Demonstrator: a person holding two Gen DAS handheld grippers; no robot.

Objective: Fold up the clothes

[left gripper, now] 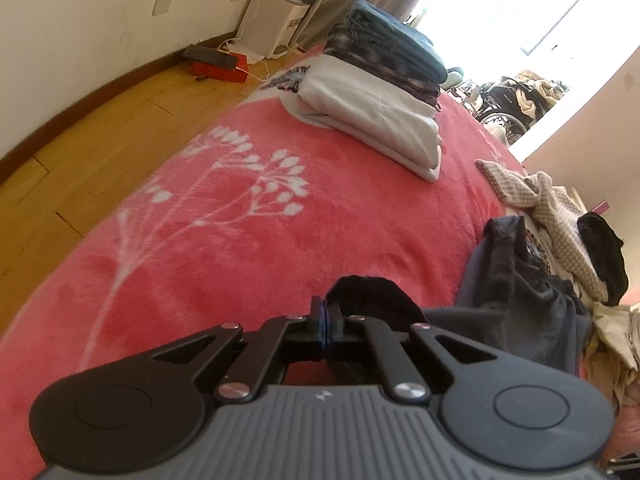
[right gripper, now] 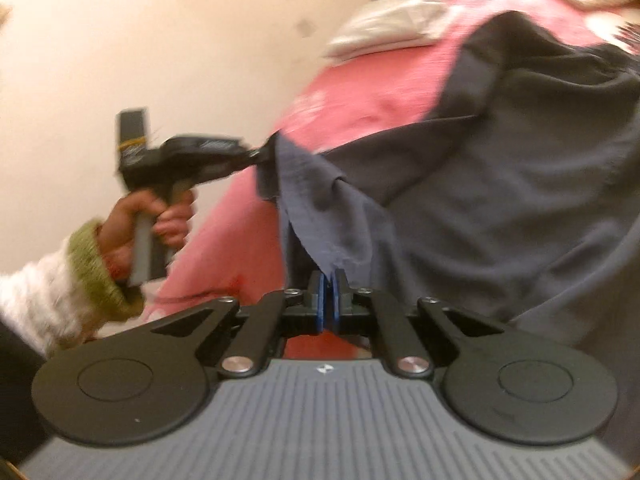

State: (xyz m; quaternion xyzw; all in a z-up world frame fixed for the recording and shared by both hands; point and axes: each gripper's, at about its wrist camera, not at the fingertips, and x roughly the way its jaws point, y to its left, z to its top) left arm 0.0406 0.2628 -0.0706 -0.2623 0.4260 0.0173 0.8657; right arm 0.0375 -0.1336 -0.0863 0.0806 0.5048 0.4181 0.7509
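left tool (left gripper: 326, 314) clenched on dark garment (left gripper: 516, 292) edge | right tool (right gripper: 329, 280) pinching same garment's hem | garment draped from both tools across pink blanket (left gripper: 240, 208) on bed | folded stack (left gripper: 376, 100) well beyond

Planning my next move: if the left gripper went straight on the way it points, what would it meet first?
Probably the pink blanket, past the dark garment the left gripper is clamping; depth is unclear.

Pink blanket (left gripper: 280, 240) with white floral print, navy garment (right gripper: 500, 200), blue-padded tongs (right gripper: 329, 284)
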